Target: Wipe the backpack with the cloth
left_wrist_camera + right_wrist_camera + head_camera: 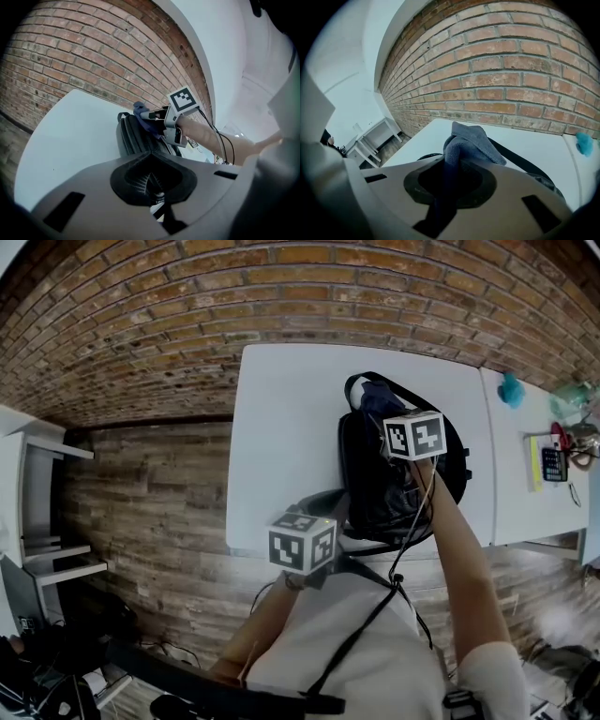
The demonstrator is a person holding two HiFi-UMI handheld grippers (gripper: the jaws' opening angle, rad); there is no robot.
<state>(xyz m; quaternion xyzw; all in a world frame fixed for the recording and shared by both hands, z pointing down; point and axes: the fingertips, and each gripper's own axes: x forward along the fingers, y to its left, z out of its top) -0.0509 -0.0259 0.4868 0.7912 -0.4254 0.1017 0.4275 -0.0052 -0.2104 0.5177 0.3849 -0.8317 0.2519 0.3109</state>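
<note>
Blue-grey crumpled cloth [471, 140] pinched tight in the right gripper [453, 161], black fabric backpack [375, 488] just beneath its jaws on a white table [281, 427], left gripper [151, 183] jaws together, empty, beside the backpack's near end.

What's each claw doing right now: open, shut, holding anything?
Left claw: shut, nothing visible between its jaws.
Right claw: shut on the blue cloth.
</note>
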